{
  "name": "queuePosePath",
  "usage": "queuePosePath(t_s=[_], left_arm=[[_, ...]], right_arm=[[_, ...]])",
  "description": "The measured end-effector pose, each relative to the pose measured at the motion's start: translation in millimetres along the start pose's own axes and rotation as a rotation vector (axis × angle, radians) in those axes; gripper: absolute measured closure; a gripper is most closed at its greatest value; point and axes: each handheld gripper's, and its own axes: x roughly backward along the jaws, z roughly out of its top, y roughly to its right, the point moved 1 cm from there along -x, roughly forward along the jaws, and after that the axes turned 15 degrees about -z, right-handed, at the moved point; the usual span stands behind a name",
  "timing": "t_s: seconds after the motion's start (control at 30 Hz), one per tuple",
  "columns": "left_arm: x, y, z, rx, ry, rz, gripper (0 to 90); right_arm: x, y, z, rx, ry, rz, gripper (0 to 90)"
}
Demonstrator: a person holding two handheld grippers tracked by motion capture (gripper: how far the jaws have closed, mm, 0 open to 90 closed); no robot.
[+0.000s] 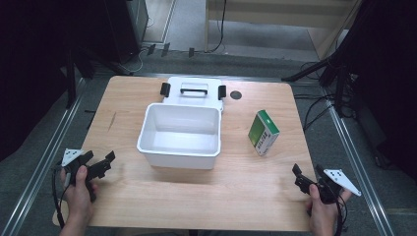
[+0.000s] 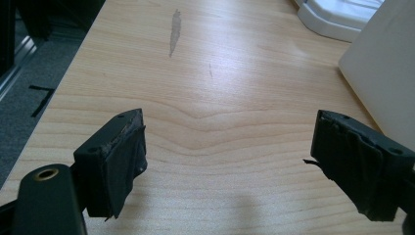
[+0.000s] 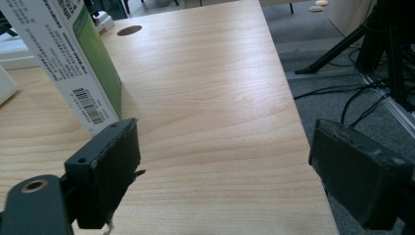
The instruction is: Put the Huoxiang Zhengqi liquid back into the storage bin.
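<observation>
At the near right corner of the table [image 1: 162,211] I hold my right gripper [image 1: 309,178] low over the wood, its jaws standing wide apart with nothing between them; in the right gripper view bare tabletop lies between the pads, and the carton [image 3: 68,58] rises just beyond my left jaw, not touching it. At the near left edge my left gripper [image 1: 98,164] is likewise spread wide and empty; in the left gripper view the wall of the bin [image 2: 381,83] shows at the right, near but apart from that jaw.

Outward from there: the carton [image 1: 263,132], green and white, stands on the right half of the table, tipped somewhat, well clear of the bin [image 1: 179,135]; the bin sits open at the middle, and I see nothing inside it; its lid [image 1: 194,91] lies flat just behind it at the far side, handle up, touching or nearly touching the far rim.

I judge this to be the start, the reach for the carton not yet made; packing it into the bin looks like the job. Next I would carry the right gripper forward and left to the carton, square the jaws across its narrow faces, close firmly without knocking it over, then lift it over the bin's right rim.
</observation>
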Motion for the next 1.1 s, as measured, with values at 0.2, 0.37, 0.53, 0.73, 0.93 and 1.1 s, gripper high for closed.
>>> queuePosePath(t_s=[0.2, 0.37, 0.53, 0.73, 0.93, 1.1], left_arm=[[0.0, -3.5, 0.5, 0.040, 0.009, 0.009, 14.2], [0.6, -4.9, 0.6, 0.047, 0.010, 0.009, 14.2], [0.6, -4.9, 0.6, 0.051, 0.011, 0.007, 14.2], [0.5, -5.0, 0.6, 0.053, 0.011, 0.007, 14.2], [0.4, -5.2, 0.6, 0.056, 0.014, 0.006, 14.2], [0.1, -5.4, 0.7, 0.061, 0.014, 0.005, 14.3]], right_arm=[[4.4, -4.9, 4.0, 0.016, -0.009, 0.035, 12.5], [12.2, -16.4, 17.1, 0.125, 0.009, -0.028, 13.0], [14.2, -26.6, 29.7, 0.169, -0.011, -0.014, 13.0], [14.8, -36.6, 42.7, 0.248, -0.065, 0.051, 13.3], [11.3, -47.9, 52.9, 0.313, -0.159, 0.097, 14.9], [4.0, -57.6, 62.6, 0.414, -0.302, 0.105, 15.4]])
